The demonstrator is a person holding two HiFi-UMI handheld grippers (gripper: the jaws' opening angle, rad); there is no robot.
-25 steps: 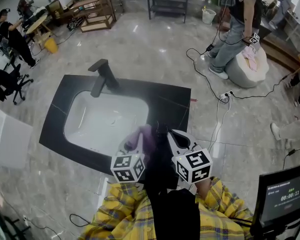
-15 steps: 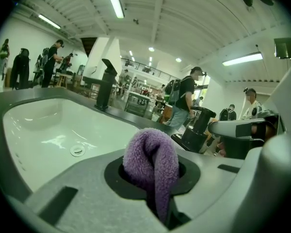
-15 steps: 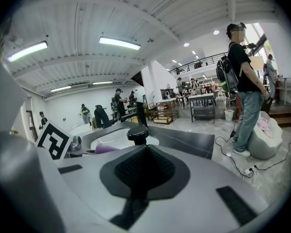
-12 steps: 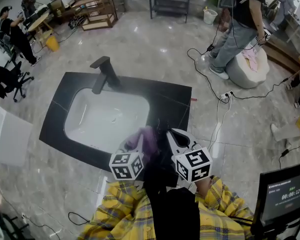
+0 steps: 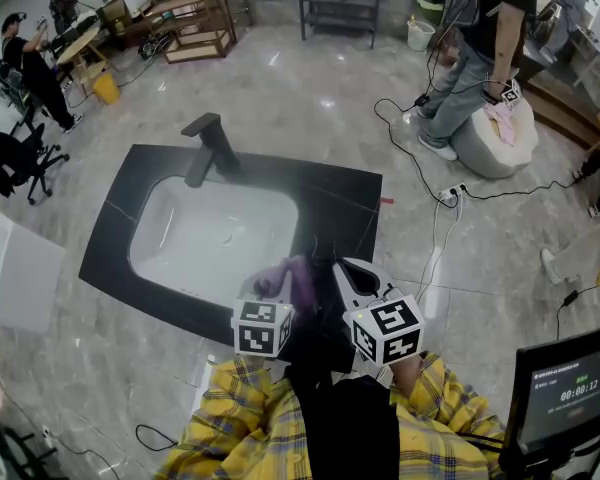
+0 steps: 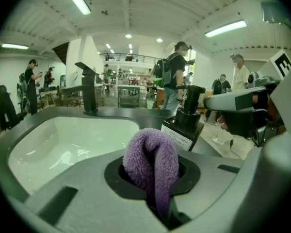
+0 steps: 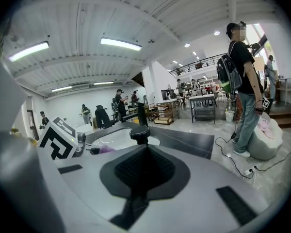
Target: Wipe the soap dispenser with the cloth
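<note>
My left gripper (image 6: 155,178) is shut on a folded purple cloth (image 6: 153,161) that bulges out of its jaws. Just past the cloth stands the soap dispenser (image 6: 184,127), a black pump bottle with a white label, on the dark counter beside the sink. From the right, my right gripper (image 6: 233,103) reaches in level with the pump neck. In the right gripper view the jaws (image 7: 140,149) are shut, and the pump head (image 7: 139,132) rises right at their tip; whether they touch it I cannot tell. In the head view the cloth (image 5: 290,273) shows between both grippers.
A white sink basin (image 5: 210,238) is set in the black counter (image 5: 350,203), with a black faucet (image 5: 208,148) at its far side. Cables (image 5: 435,193) trail over the floor to the right. A person (image 5: 475,58) stands beyond them; a monitor (image 5: 565,393) is lower right.
My left gripper has rolled, its marker cube shifting slightly right, and the cloth sits a little closer to the dispenser. The right gripper has stayed where it was.
</note>
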